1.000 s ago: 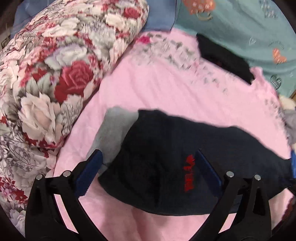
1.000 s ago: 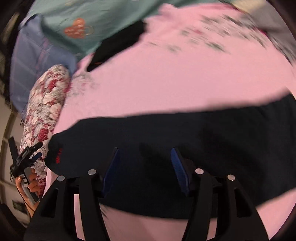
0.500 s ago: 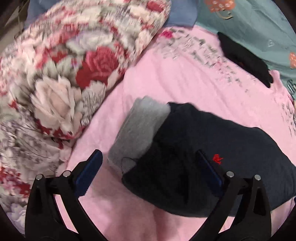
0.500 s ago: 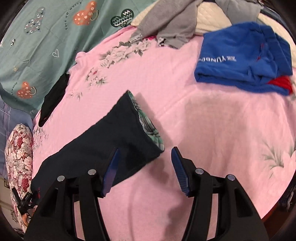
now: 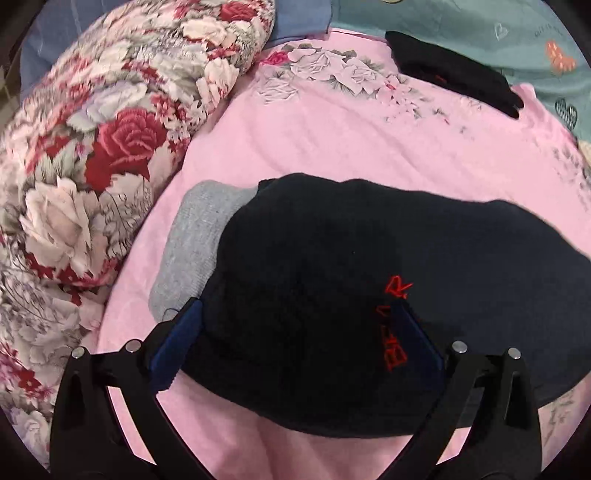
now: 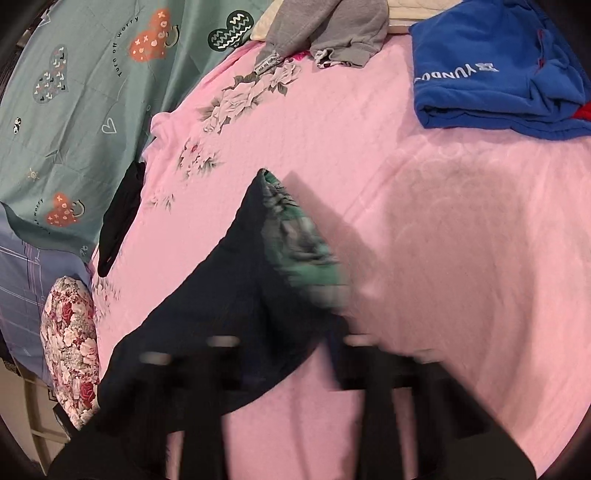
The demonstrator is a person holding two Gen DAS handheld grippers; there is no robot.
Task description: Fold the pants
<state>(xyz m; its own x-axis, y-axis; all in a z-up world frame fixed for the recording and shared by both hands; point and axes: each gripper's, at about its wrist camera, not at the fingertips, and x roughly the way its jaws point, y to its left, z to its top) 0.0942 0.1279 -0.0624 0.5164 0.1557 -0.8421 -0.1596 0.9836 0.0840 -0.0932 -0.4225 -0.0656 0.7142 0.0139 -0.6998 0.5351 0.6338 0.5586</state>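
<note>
The dark navy pants (image 5: 332, 295) with red lettering lie on the pink bedspread (image 5: 332, 140), one end over a grey folded garment (image 5: 195, 243). My left gripper (image 5: 299, 343) is open, its blue pads on either side of the pants' near end. In the right wrist view the pants (image 6: 221, 295) stretch to the lower left, with a green patterned lining (image 6: 303, 243) showing at the far end. My right gripper (image 6: 284, 354) is blurred by motion over the pants' near edge; its jaws look open.
A floral rolled quilt (image 5: 92, 147) lies left of the pants. A black garment (image 5: 450, 70) lies at the far edge by a teal sheet (image 5: 517, 29). Folded blue clothing (image 6: 498, 74) and a grey garment (image 6: 332, 33) lie at the far right.
My left gripper has moved closer over the pants' end, the lettering now between its fingers. My right gripper has moved in towards the pants' lined end and is blurred.
</note>
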